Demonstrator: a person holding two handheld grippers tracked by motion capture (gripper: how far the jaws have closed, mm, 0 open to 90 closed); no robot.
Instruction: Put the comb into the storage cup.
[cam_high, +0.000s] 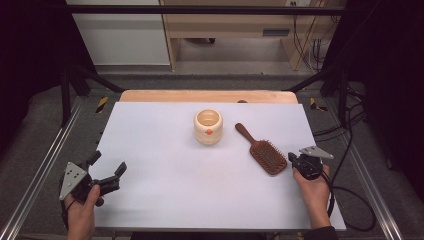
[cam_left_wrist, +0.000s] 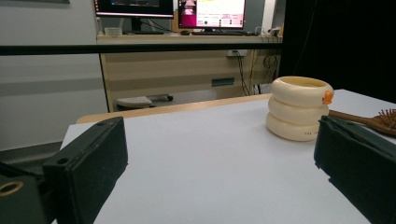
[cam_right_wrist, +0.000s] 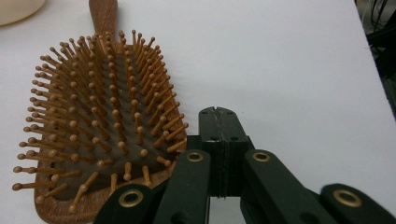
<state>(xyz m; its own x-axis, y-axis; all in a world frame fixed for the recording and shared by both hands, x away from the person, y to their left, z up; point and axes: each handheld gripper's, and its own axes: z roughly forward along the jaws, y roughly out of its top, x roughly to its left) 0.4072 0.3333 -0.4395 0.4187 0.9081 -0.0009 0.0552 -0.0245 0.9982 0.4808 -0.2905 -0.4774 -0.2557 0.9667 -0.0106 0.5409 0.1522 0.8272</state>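
A wooden paddle hairbrush (cam_high: 262, 149) lies bristles up on the white table sheet (cam_high: 165, 165), its handle pointing toward a cream ribbed cup (cam_high: 208, 126) with an orange mark. My right gripper (cam_high: 291, 157) sits at the brush head's near right corner, jaws shut together with nothing between them. In the right gripper view the closed tips (cam_right_wrist: 218, 113) rest just beside the hairbrush (cam_right_wrist: 98, 126) edge. My left gripper (cam_high: 107, 167) hovers at the table's near left, open and empty. The left gripper view has the cup (cam_left_wrist: 299, 108) and the hairbrush (cam_left_wrist: 373, 122) far ahead.
A wooden board edge (cam_high: 207, 96) runs along the table's far side. Metal rails (cam_high: 45, 160) flank the table, and cables (cam_high: 350, 200) trail at the right. Beyond stand a wooden desk (cam_left_wrist: 187, 65) and monitors (cam_left_wrist: 210, 13).
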